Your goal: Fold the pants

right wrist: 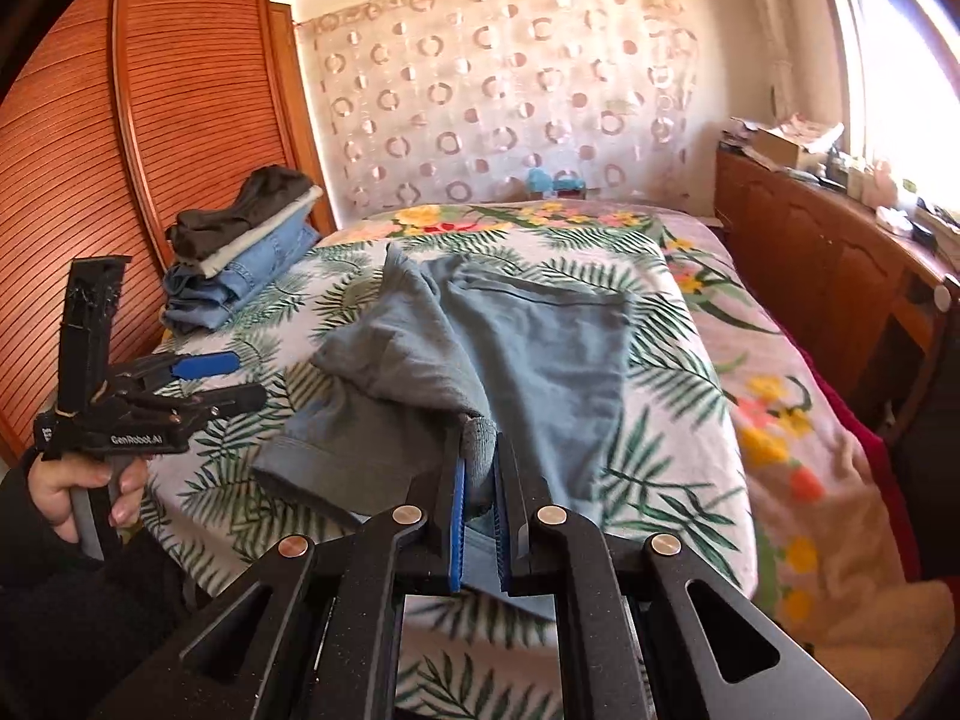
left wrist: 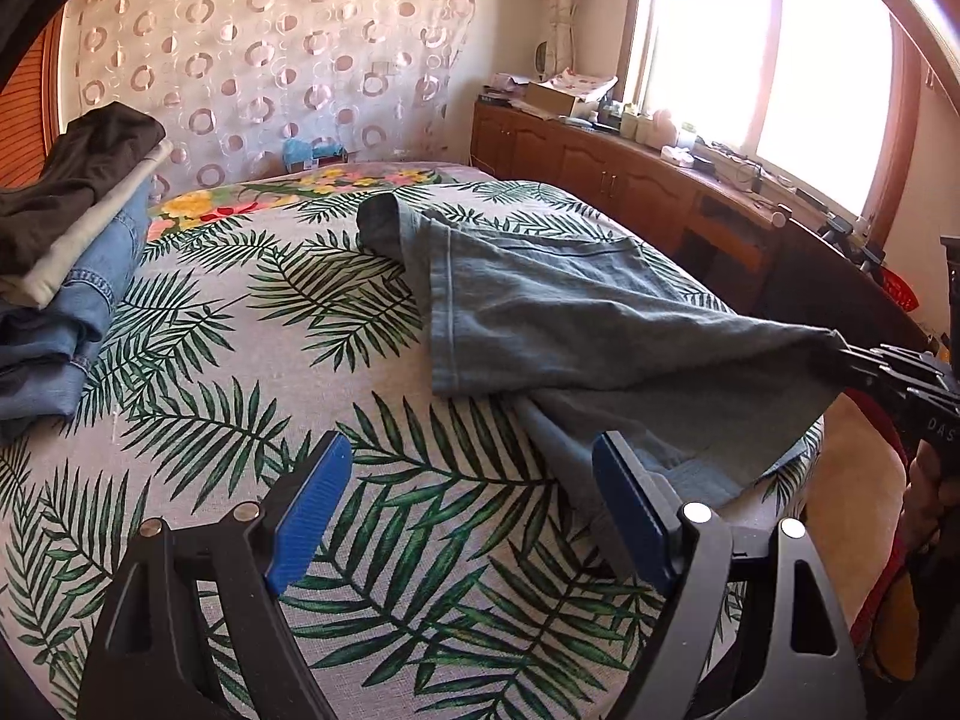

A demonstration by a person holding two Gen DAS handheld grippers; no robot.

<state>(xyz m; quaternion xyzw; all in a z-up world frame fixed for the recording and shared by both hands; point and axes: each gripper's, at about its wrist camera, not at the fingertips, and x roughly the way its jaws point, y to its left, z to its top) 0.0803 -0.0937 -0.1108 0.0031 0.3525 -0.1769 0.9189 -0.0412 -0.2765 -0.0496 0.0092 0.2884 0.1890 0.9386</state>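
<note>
Right hand-held gripper [right wrist: 478, 480] pinches the grey pants [right wrist: 480, 336] lying on the bed [right wrist: 708, 360]; left hand-held gripper [left wrist: 474, 510] hangs wide, empty. Best carry the fabric across level, edges matched.

The left claw [left wrist: 474, 516] stands wide apart at six o'clock, blue pads bare, above the leaf-print bedspread [left wrist: 252, 372], with nothing between its fingers. Grey-blue pants [left wrist: 564, 312] lie across the bed from centre toward three o'clock, where the right claw [left wrist: 855, 354] pinches one corner and lifts it off the bedspread. A pile of folded clothes [left wrist: 66, 252] sits at nine o'clock. A wooden cabinet [left wrist: 606, 168] runs under the bright window [left wrist: 768, 54] at two o'clock.
</note>
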